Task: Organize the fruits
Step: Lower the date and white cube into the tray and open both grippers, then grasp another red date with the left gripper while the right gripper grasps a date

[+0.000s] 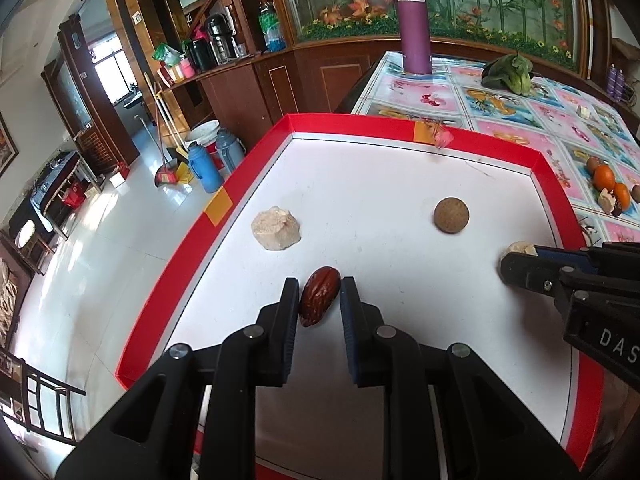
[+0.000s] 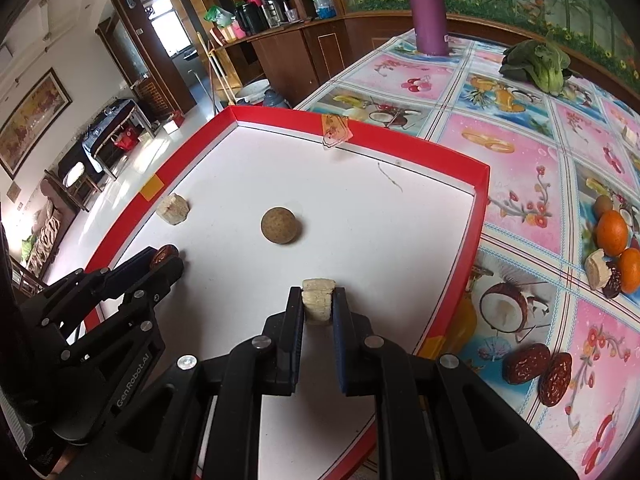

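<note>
A white tray with a red rim (image 1: 360, 122) (image 2: 400, 144) lies on the table. My left gripper (image 1: 319, 281) (image 2: 168, 259) is low over the tray's near left part, its fingers closed against a wrinkled red date (image 1: 320, 300). My right gripper (image 2: 318, 290) (image 1: 513, 258) is shut on a pale fruit chunk (image 2: 318, 300) (image 1: 520, 248) near the tray's right side. A round brown fruit (image 1: 451, 216) (image 2: 280, 225) and a second pale chunk (image 1: 276, 228) (image 2: 172, 209) lie loose in the tray.
On the flowered tablecloth right of the tray sit oranges (image 2: 612, 232), a kiwi (image 2: 603, 205), another pale chunk (image 2: 595, 269) and dark dates (image 2: 528, 366). A purple bottle (image 1: 414, 24) and leafy greens (image 2: 538, 62) stand at the far end. The floor drops off left of the tray.
</note>
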`<state>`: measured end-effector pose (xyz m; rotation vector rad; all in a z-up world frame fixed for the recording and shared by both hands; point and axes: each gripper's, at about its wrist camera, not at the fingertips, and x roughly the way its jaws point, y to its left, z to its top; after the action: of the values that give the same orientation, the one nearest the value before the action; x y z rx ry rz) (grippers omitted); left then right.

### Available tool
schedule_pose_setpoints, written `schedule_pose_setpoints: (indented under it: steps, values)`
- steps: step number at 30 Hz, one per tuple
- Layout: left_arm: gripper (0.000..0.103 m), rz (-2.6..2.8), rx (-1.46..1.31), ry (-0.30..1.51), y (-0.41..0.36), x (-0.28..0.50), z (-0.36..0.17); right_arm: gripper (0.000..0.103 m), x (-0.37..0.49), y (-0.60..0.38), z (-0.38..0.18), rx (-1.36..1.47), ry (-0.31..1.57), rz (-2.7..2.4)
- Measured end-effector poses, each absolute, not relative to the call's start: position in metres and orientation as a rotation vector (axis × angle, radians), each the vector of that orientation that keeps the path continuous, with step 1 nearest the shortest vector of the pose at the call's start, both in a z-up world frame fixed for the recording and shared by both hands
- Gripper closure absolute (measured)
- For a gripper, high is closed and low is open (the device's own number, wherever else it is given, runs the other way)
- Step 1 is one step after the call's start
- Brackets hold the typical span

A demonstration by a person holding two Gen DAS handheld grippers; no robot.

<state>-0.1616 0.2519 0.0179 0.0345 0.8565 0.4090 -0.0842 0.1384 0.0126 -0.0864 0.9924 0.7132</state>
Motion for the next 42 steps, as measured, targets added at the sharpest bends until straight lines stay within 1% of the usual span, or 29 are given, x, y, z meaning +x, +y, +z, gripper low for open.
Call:
schedule_pose_setpoints:
  steps: [6, 7, 8, 9, 10, 11, 13, 18, 22, 26, 30, 34, 39, 41, 42]
  values:
    - [0.078, 0.43, 0.041, 0.864, 0.252, -0.162, 0.02, 0.091, -0.085, 0.138, 0.014, -0.099, 0.993, 0.723]
    - [0.073, 0.44, 0.043, 0.867, 0.252, -0.162, 0.02, 0.09, -0.085, 0.138, 0.014, -0.095, 0.994, 0.728]
    - [0.06, 0.448, 0.041, 0.867, 0.253, -0.163, 0.021, 0.09, -0.085, 0.136, 0.014, -0.09, 0.994, 0.731]
    - [0.053, 0.455, 0.036, 0.865, 0.254, -0.164, 0.022, 0.088, -0.085, 0.132, 0.016, -0.08, 0.991, 0.738]
    - [0.042, 0.462, 0.036, 0.858, 0.255, -0.165, 0.023, 0.081, -0.085, 0.129, 0.017, -0.072, 0.987, 0.743]
    - [0.038, 0.471, 0.04, 0.846, 0.254, -0.167, 0.025, 0.072, -0.085, 0.123, 0.02, -0.057, 0.981, 0.75]
    - [0.034, 0.479, 0.05, 0.823, 0.252, -0.17, 0.031, 0.068, -0.086, 0.109, 0.026, -0.027, 0.949, 0.749]
    - [0.032, 0.436, 0.038, 0.786, 0.24, -0.176, 0.048, 0.068, -0.089, 0.06, 0.04, 0.039, 0.883, 0.72]
    - [0.027, 0.367, 0.067, 0.766, 0.216, -0.174, 0.056, 0.068, -0.088, 0.017, 0.047, 0.086, 0.852, 0.658]
    - [0.026, 0.27, 0.101, 0.757, 0.184, -0.173, 0.061, 0.067, -0.089, -0.024, 0.047, 0.116, 0.836, 0.59]
    - [0.026, 0.168, 0.129, 0.772, 0.154, -0.172, 0.06, 0.067, -0.086, -0.048, 0.037, 0.141, 0.859, 0.548]
    - [0.026, 0.114, 0.163, 0.786, 0.133, -0.171, 0.056, 0.067, -0.085, -0.052, 0.026, 0.147, 0.901, 0.554]
    - [0.026, 0.103, 0.182, 0.784, 0.123, -0.17, 0.058, 0.068, -0.089, -0.023, 0.018, 0.054, 0.924, 0.594]
    - [0.026, 0.108, 0.187, 0.782, 0.124, -0.17, 0.06, 0.076, -0.088, -0.011, 0.014, 0.017, 0.929, 0.595]
    - [0.026, 0.11, 0.188, 0.782, 0.124, -0.17, 0.061, 0.078, -0.087, -0.004, 0.012, -0.005, 0.929, 0.581]
